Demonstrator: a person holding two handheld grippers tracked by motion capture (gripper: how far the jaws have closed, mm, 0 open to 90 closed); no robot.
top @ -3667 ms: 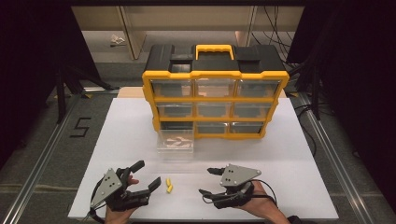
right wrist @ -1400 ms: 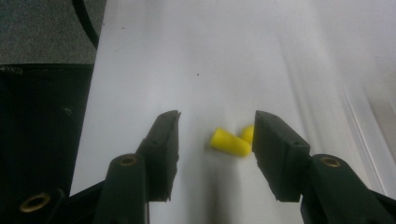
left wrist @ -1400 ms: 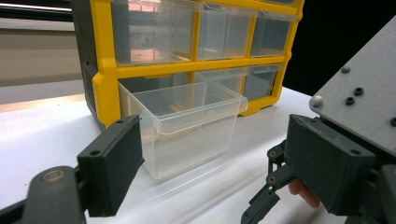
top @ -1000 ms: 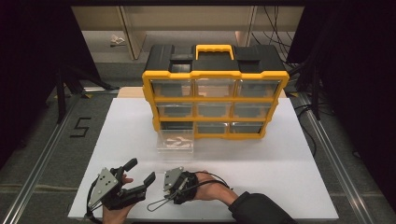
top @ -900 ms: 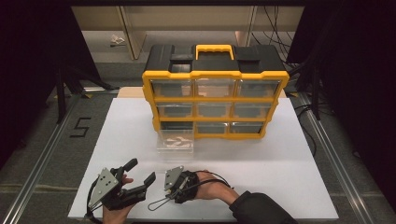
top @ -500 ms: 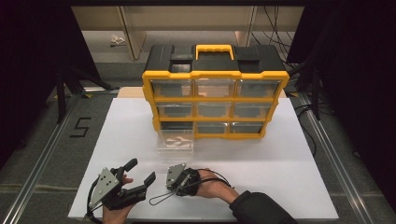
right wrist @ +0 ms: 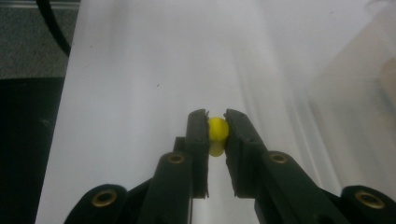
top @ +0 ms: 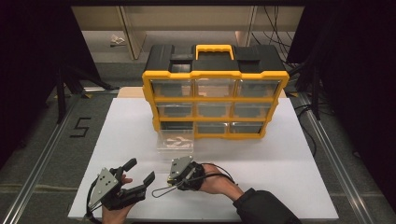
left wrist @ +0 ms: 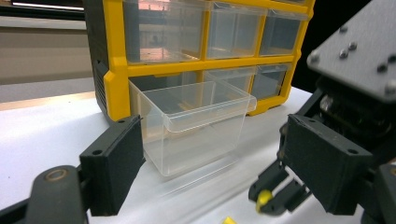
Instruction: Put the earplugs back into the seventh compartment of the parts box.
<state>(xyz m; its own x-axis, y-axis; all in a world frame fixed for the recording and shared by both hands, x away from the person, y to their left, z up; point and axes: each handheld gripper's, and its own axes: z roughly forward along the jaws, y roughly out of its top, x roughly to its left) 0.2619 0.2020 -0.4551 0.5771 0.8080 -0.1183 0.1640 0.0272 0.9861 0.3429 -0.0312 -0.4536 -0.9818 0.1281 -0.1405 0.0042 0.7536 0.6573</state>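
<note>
My right gripper [right wrist: 217, 128] is shut on a small yellow piece [right wrist: 217, 130], held just above the white table. In the high view the right gripper [top: 175, 179] sits at the front centre. The left gripper view shows the same piece [left wrist: 263, 198] pinched in the right gripper's tips, and another yellow bit [left wrist: 228, 220] lies on the table below it. My left gripper [top: 141, 169] rests open at the front left with nothing between its jaws [left wrist: 219, 177]. A clear plastic drawer [top: 175, 140] stands on the table in front of the organizer, facing the left gripper [left wrist: 196, 126].
A yellow and black drawer organizer [top: 215, 93] with several clear drawers stands at the middle back of the white table [top: 289, 158]. Its bottom-left slot is without a drawer. The right gripper's cable [top: 161, 190] loops on the table between the hands.
The right gripper has lifted slightly off the table with the yellow piece pinched in it. The left gripper has stayed where it was.
</note>
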